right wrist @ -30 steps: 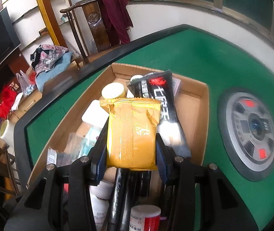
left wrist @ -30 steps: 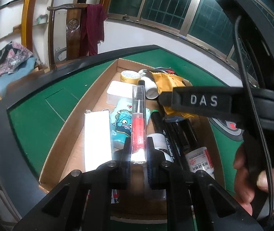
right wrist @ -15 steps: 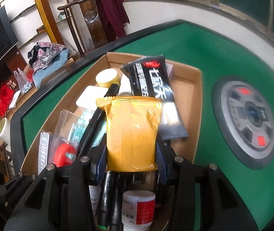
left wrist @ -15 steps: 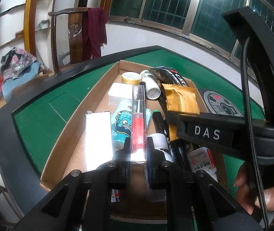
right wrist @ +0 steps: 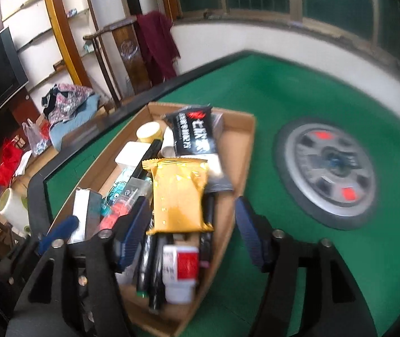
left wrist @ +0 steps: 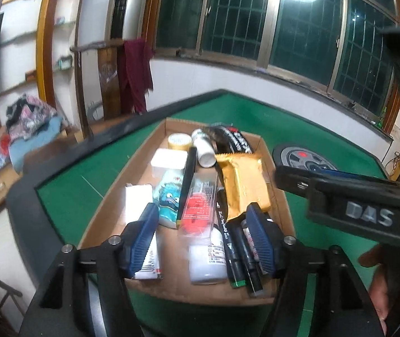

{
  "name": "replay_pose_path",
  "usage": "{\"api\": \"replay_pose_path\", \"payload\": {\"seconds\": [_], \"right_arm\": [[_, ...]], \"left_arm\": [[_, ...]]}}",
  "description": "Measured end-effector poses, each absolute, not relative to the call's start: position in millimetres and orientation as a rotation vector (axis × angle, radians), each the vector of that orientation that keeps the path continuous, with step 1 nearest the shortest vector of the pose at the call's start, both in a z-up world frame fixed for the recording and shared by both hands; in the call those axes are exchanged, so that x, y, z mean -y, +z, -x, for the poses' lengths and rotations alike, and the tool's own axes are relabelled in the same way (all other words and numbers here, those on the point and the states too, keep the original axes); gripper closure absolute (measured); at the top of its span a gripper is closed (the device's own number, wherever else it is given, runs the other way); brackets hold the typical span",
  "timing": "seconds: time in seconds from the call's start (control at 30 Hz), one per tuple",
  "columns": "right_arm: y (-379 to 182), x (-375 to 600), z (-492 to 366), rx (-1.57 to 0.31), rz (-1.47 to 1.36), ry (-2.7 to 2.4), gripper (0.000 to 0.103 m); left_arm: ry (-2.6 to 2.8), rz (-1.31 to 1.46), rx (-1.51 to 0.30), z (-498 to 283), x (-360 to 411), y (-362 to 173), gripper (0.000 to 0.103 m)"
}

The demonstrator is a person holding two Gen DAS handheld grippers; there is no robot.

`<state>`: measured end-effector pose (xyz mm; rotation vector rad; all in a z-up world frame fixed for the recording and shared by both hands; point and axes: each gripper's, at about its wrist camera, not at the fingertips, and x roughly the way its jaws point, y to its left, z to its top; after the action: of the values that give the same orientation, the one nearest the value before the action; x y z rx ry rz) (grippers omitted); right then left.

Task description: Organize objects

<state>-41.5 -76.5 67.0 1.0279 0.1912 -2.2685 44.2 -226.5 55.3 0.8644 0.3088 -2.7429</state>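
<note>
A cardboard tray (left wrist: 169, 286) (right wrist: 236, 151) on the green table holds several items. The clear case with a red item (left wrist: 198, 205) (right wrist: 121, 207) lies in its middle. The gold packet (left wrist: 245, 185) (right wrist: 180, 196) lies over black markers (left wrist: 235, 247). My left gripper (left wrist: 202, 238) is open and empty above the tray's near end. My right gripper (right wrist: 191, 230) is open and empty above the gold packet; its body also shows in the left wrist view (left wrist: 349, 205).
The tray also holds a black packet (right wrist: 194, 134), a tape roll (left wrist: 179, 141), a white box (left wrist: 169, 159), white bottles (left wrist: 207, 255) and a blue cartoon pouch (left wrist: 169, 196). A round grey hub (right wrist: 332, 168) sits in the table's middle. A chair with a red cloth (left wrist: 135, 75) stands behind.
Both grippers have opened. The left let go of the clear case and the right let go of the gold packet; both now lie in the tray. Both grippers have pulled back.
</note>
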Motion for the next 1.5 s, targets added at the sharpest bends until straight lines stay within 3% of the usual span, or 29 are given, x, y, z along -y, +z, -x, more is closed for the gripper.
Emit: {"api": "replay_pose_path", "payload": {"seconds": [0.1, 0.2, 0.33, 0.4, 0.6, 0.83, 1.5], "right_arm": [[75.6, 51.4, 24.4, -0.135, -0.962, -2.324, 0.025], [77.8, 34.8, 7.5, -0.124, -0.890, -2.362, 0.024], [72.6, 10.1, -19.3, -0.161, -0.743, -2.447, 0.023], [67.9, 2.3, -27.2, -0.171, -0.674, -2.471, 0.022], [47.8, -2.6, -29.7, -0.188, -0.742, -2.337, 0.022], [49.5, 2.4, -44.9, -0.301, -0.683, -2.413, 0.022], [45.7, 4.1, -49.7, -0.295, -0.682, -2.379, 0.021]], "left_arm": [[-2.731, -0.798, -0.272, -58.6, 220.0, 62.7, 0.034], [-2.695, -0.743, -0.233, -74.3, 215.7, 65.0, 0.025], [-2.614, -0.673, -0.177, -89.7, 209.5, 67.6, 0.024], [-2.546, -0.656, -0.103, -95.1, 203.2, 68.7, 0.019], [-2.563, -0.649, -0.093, -111.0, 195.4, 65.7, 0.007], [-2.425, -0.576, -0.063, -119.0, 202.0, 61.4, 0.007], [-2.455, -0.630, -0.131, -117.5, 212.4, 48.0, 0.007]]}}
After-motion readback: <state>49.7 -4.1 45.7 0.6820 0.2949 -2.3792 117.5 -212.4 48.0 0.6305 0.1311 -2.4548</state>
